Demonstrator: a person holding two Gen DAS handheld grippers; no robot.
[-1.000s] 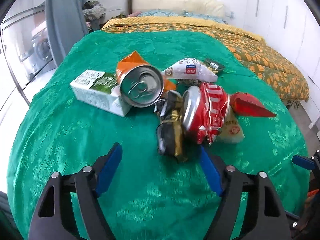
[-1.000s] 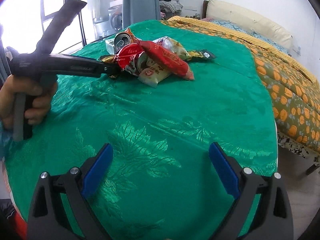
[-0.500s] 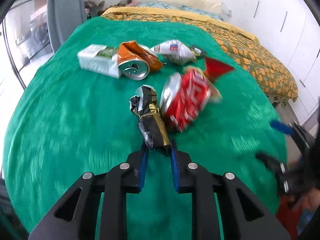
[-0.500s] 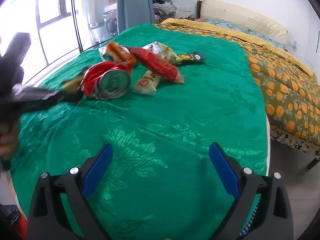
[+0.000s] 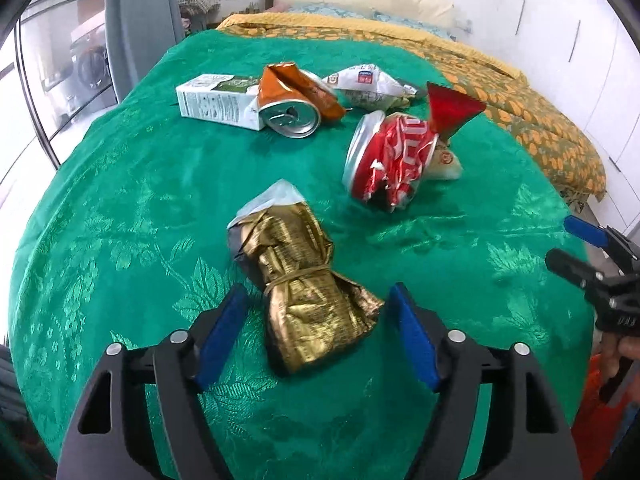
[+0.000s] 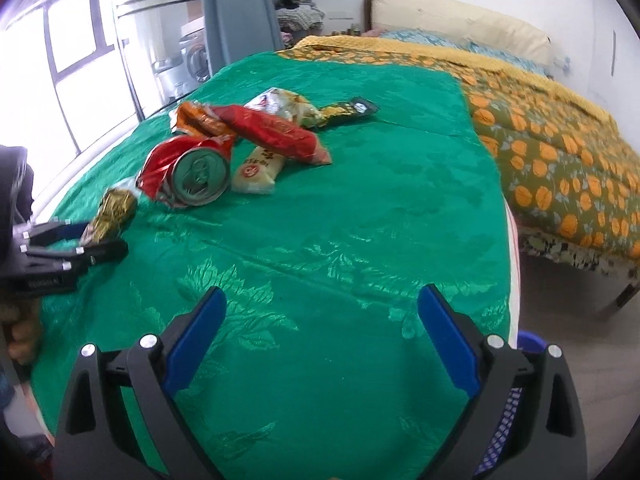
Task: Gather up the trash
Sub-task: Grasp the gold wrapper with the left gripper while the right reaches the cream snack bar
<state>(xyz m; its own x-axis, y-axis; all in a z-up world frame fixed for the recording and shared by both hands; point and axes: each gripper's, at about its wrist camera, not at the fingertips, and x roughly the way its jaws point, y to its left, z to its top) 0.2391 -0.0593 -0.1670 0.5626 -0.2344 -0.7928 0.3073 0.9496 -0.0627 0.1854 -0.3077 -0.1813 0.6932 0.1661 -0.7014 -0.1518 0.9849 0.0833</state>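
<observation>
A crumpled gold wrapper lies on the green bedspread between the fingers of my left gripper, which is open around its near end. It also shows in the right wrist view. Behind it lie a crushed red can, an orange can, a white carton, a white snack bag and a red wrapper. My right gripper is open and empty over bare bedspread near the bed's front edge.
A yellow sachet lies beside the red can. An orange-patterned quilt covers the far and right part of the bed. A blue basket stands on the floor at the right. A window and grey curtain are at the left.
My left gripper shut on the gold wrapper, pulled it toward me away from the pile, then opened again. The red can rolled a little. The right gripper stayed open and barely moved.
</observation>
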